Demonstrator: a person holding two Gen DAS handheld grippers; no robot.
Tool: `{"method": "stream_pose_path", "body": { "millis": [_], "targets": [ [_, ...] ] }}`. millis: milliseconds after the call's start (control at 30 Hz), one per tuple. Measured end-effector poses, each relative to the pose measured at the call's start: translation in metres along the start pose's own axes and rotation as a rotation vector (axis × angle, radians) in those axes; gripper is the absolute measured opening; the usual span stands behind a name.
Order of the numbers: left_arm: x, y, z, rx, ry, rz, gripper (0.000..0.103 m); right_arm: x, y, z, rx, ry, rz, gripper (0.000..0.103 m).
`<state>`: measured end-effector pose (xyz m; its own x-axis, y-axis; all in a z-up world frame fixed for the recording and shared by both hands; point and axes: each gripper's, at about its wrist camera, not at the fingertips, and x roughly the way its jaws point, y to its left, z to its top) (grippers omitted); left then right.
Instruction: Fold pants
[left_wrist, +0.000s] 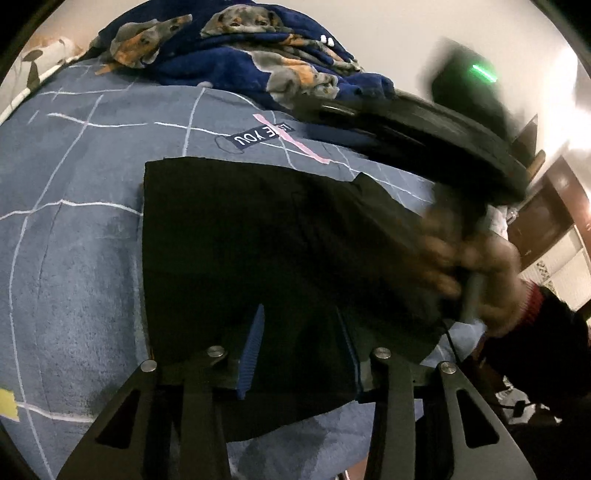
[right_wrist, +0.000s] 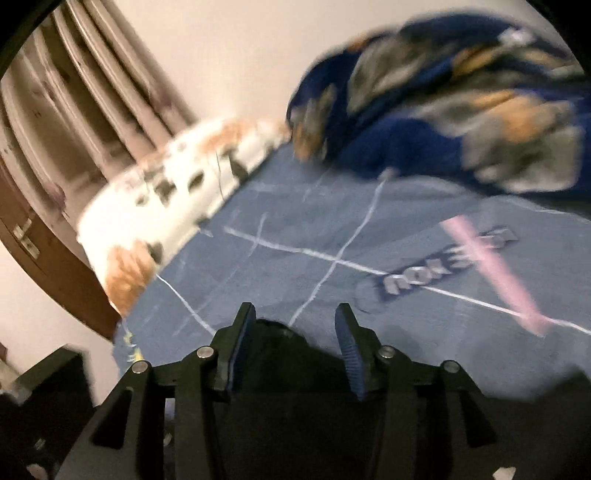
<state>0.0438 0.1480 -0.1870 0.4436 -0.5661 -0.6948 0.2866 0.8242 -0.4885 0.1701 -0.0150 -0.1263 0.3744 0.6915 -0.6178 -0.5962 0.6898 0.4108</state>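
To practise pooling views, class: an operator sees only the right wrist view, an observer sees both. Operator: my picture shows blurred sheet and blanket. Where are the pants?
Observer: The pants lie flat on the sheet, just this side of its "YOU" print.
Operator: Where is the left claw?
Observer: The left claw hangs over their near edge, jaws apart.
Operator: And my hand?
Observer: A blurred hand with a red cuff is by their right edge.

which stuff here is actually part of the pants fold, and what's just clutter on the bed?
Part of the job:
- black pants, lying flat on the bed
- left gripper, jaws over the near edge of the pants
- right gripper, jaws apart, dark cloth between them

Just lying about:
- blue dog-print blanket
- white patterned pillow
- grey-blue bedsheet under it all
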Motion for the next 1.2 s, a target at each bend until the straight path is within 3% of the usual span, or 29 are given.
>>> {"method": "stream_pose_path", "body": {
  "millis": [100,233,300,467,533,600,733,800,867,967,1067,1133,1200],
  "targets": [
    [0.002,-0.002,0.001,0.006,-0.007,0.018,0.041,-0.053,-0.020,-0.028,-0.033,0.015,-0.091,0.044],
    [0.003,-0.010,-0.004,0.010,-0.021,0.060,0.041,-0.086,-0.102,-0.058,0.148,0.134,-0.148,0.046],
    [0.003,-0.014,-0.005,0.021,-0.023,0.090,0.041,-0.099,-0.125,-0.058,0.171,0.126,-0.163,0.046],
    [0.006,-0.020,-0.005,0.030,-0.018,0.138,0.041,-0.097,-0.157,-0.035,0.201,0.112,-0.323,0.045],
    [0.005,-0.018,-0.005,0.007,-0.020,0.134,0.041,-0.106,-0.155,-0.030,0.233,0.028,-0.225,0.045],
    [0.006,-0.017,-0.004,-0.002,-0.017,0.134,0.041,-0.105,-0.140,-0.027,0.205,0.003,-0.133,0.045],
    [0.006,-0.018,-0.003,-0.002,-0.015,0.138,0.041,-0.074,-0.117,-0.026,0.140,0.099,-0.004,0.045],
    [0.006,-0.018,-0.003,-0.001,-0.012,0.137,0.041,-0.058,-0.122,-0.030,0.136,0.160,-0.016,0.036],
    [0.005,-0.017,-0.003,-0.005,-0.012,0.132,0.041,-0.053,-0.138,-0.033,0.176,0.177,-0.038,0.000],
    [0.005,-0.016,-0.004,-0.011,-0.016,0.123,0.041,-0.057,-0.168,-0.033,0.270,0.144,-0.048,0.000],
    [0.005,-0.015,-0.004,-0.019,-0.019,0.123,0.041,-0.065,-0.186,-0.033,0.298,0.111,-0.164,0.004],
    [0.005,-0.016,-0.004,-0.017,-0.018,0.128,0.041,-0.076,-0.199,-0.035,0.356,0.064,-0.127,0.011],
    [0.006,-0.017,-0.004,-0.014,-0.016,0.132,0.041,-0.101,-0.199,-0.042,0.375,-0.029,-0.105,0.011]
  ]
}}
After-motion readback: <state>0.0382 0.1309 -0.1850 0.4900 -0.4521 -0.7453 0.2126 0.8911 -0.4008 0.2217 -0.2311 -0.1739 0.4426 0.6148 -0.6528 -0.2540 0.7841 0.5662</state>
